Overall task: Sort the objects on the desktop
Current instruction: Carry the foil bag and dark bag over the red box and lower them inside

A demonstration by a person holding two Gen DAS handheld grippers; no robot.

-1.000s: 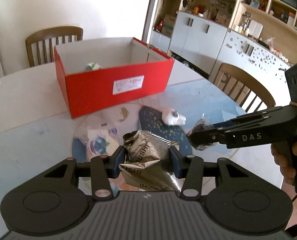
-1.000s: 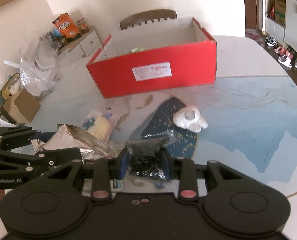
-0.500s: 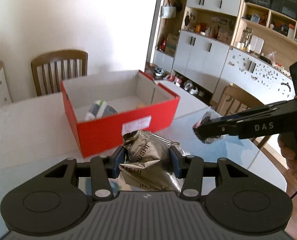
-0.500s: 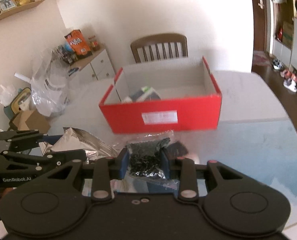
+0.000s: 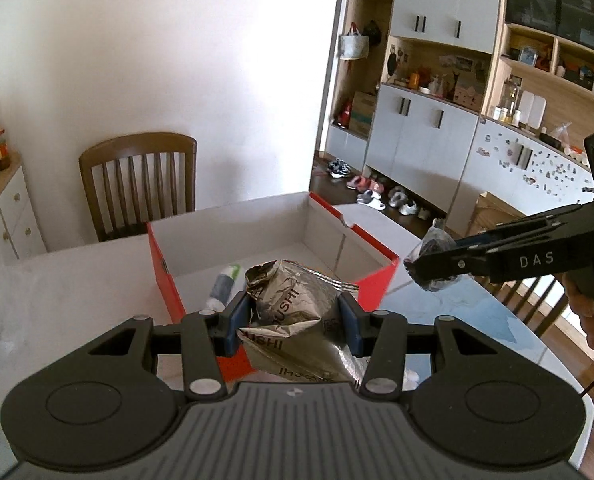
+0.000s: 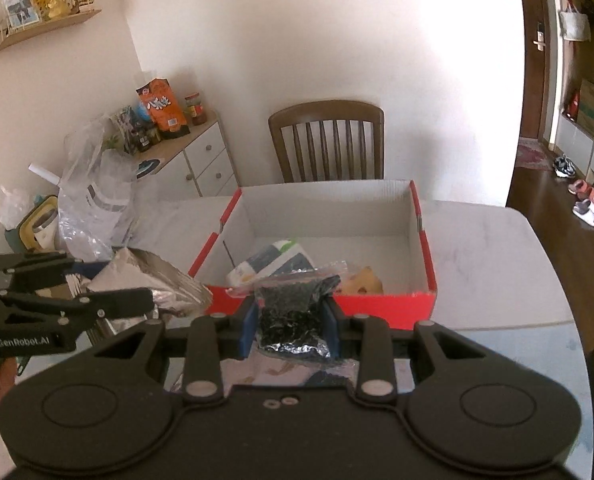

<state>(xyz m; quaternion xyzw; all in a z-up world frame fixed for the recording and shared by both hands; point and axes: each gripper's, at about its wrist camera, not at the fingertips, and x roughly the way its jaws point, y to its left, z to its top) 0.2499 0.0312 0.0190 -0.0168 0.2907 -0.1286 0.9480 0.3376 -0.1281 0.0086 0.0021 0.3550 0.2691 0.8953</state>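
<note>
My left gripper (image 5: pixel 295 316) is shut on a crumpled silver foil packet (image 5: pixel 297 320), held in the air just before the near wall of the open red box (image 5: pixel 165 276). In the right wrist view my right gripper (image 6: pixel 291 326) is shut on a clear bag of dark bits (image 6: pixel 293 312), raised at the near rim of the red box (image 6: pixel 427 256). The same bag (image 5: pixel 433 252) shows in the left wrist view at the right gripper's tip. Inside the box lie a white and green packet (image 6: pixel 275 260) and a tan item (image 6: pixel 361 282). The foil packet (image 6: pixel 153 276) appears left of the box.
A wooden chair (image 6: pixel 327 144) stands behind the white table (image 6: pixel 485 264). A white cabinet (image 6: pixel 193 160) with jars and snack bags and a clear plastic bag (image 6: pixel 93 200) sit at the left. Cupboards and shelves (image 5: pixel 429 136) line the right wall. A hand (image 5: pixel 593 308) grips the right handle.
Both grippers have risen with their packets and come nearer the red box, whose inside now shows. The table items under them have dropped out of view.
</note>
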